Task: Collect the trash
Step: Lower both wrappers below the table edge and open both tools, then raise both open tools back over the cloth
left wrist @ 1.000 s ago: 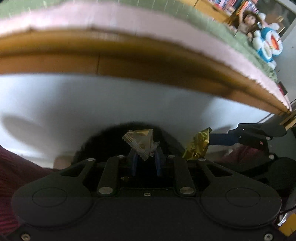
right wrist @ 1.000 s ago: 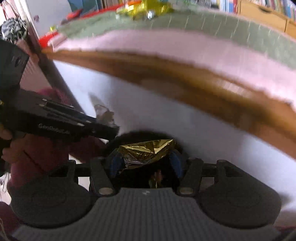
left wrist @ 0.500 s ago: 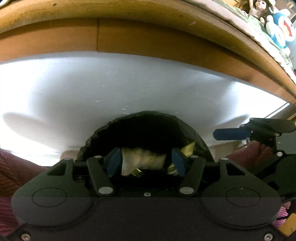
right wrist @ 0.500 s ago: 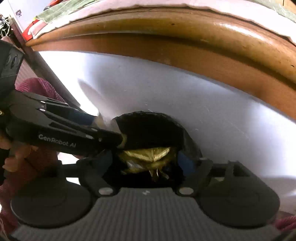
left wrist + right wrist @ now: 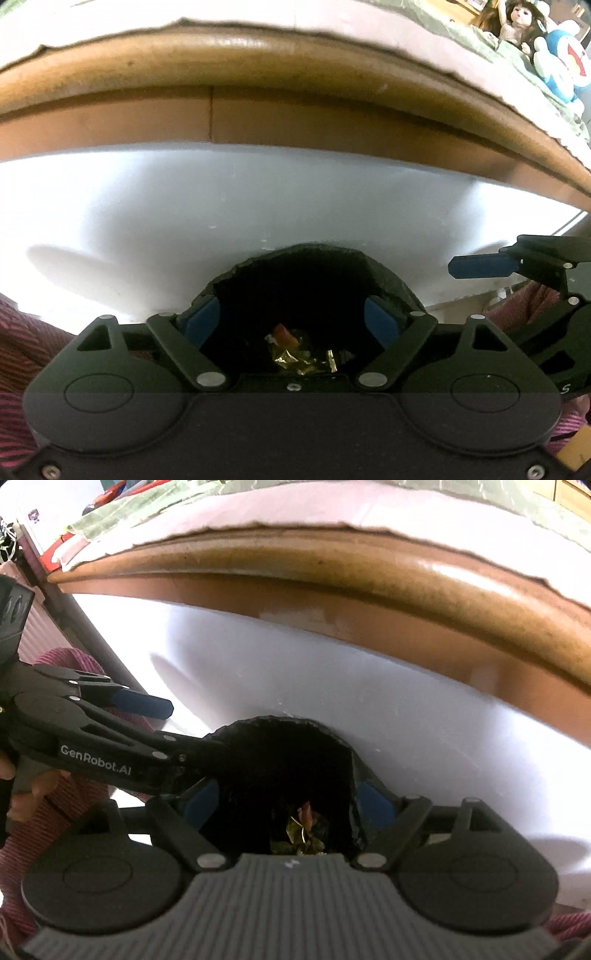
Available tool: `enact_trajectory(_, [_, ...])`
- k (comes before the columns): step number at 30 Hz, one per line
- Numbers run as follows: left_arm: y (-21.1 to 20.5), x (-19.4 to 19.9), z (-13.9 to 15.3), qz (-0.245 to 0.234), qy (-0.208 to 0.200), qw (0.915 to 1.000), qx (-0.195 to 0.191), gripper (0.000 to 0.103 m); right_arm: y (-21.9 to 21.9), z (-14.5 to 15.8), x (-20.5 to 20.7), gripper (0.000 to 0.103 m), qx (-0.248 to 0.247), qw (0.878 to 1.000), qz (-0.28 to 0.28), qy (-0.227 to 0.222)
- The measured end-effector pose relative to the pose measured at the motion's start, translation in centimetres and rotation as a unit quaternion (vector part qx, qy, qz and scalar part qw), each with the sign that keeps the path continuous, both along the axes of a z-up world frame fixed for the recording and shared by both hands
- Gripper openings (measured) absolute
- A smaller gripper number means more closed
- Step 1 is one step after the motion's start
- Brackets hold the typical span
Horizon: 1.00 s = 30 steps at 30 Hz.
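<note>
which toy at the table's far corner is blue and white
The round cartoon-cat figure at the far right; the long-haired doll beside it is brown and skin-toned instead.

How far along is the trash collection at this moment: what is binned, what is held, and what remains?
Done: crumpled gold wrappers lie at the bottom of the black-lined bin, seen in both wrist views. In hand: nothing. The left tool is opening above the bin mouth with nothing between its blue pads; the right tool stands open and empty. Left: unclear, since the tabletop is barely in view.
</note>
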<state>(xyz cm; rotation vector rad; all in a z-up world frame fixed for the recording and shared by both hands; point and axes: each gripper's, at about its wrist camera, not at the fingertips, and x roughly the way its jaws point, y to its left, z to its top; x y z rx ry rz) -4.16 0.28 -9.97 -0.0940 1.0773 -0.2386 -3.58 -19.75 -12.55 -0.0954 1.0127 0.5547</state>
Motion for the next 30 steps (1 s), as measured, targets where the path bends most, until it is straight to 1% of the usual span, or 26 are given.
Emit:
enact_trajectory(3, [0.2,-0.5,1.3,0.006,-0.017,0.9998,0.002,0.085,0.1,1.0,-0.2,0.09,0.002,1.0,0.005,-0.004])
enact_trajectory(4, [0.5,-0.9,2.5,0.008,-0.028,0.9996,0.003,0.085,0.1,1.6,-0.2,0.09,0.004,1.0,0.01,0.0])
enact_trajectory(5, [0.6,-1.4,3.4,0.007,-0.042,0.9991,0.0,0.086,0.1,2.4,-0.4,0.09,0.016,1.0,0.019,-0.001])
enact_trajectory(7, [0.9,-2.5,5.8,-0.002,-0.084,0.9965,-0.007,0.09,0.2,4.6,-0.7,0.09,0.041,0.998,0.046,-0.015])
enact_trajectory(8, [1.1,-2.9,6.9,-0.004,-0.107,0.9943,-0.007,0.09,0.3,5.7,-0.8,0.09,0.047,0.997,0.057,-0.026])
enact_trajectory(9, [1.3,-3.3,7.9,-0.003,-0.134,0.991,-0.004,0.09,0.3,6.9,-0.9,0.09,0.052,0.995,0.068,-0.041])
enact_trajectory(10, [1.6,-3.7,9.2,0.003,-0.167,0.986,0.007,0.09,0.4,7.9,-0.9,0.09,0.055,0.994,0.075,-0.053])
enact_trajectory(12, [1.9,-4.0,10.8,0.021,-0.214,0.9763,0.026,0.09,0.4,9.8,-0.7,0.09,0.066,0.991,0.085,-0.079])
enact_trajectory(13, [2.3,-3.9,11.9,0.031,-0.237,0.9706,0.025,0.091,0.3,10.6,-0.5,0.09,0.073,0.989,0.086,-0.093])
enact_trajectory(15, [3.0,-3.3,13.2,0.048,-0.259,0.9645,0.011,0.092,0.3,12.1,-0.1,0.09,0.084,0.986,0.079,-0.123])
enact_trajectory(16, [3.4,-2.9,13.8,0.063,-0.267,0.9615,0.004,0.092,0.2,12.8,0.2,0.09,0.086,0.983,0.073,-0.143])
enact_trajectory(18, [4.0,-1.6,14.2,0.088,-0.272,0.9581,-0.005,0.091,0.1,13.7,0.8,0.09,0.082,0.979,0.058,-0.177])
enact_trajectory(21, [4.6,0.8,14.9,0.104,-0.274,0.9561,-0.003,0.091,-0.7,14.7,2.3,0.09,0.073,0.974,0.024,-0.212])
enact_trajectory(23, [4.6,2.6,14.6,0.113,-0.282,0.9525,0.009,0.09,-1.1,15.3,3.7,0.09,0.071,0.973,-0.004,-0.219])
enact_trajectory(25, [4.5,4.8,14.1,0.122,-0.285,0.9506,0.021,0.084,-1.6,15.8,5.4,0.09,0.072,0.973,-0.03,-0.218])
enact_trajectory(30, [4.3,9.9,12.8,0.14,-0.272,0.952,0.006,0.072,-2.9,16.1,9.4,0.09,0.068,0.973,-0.083,-0.203])
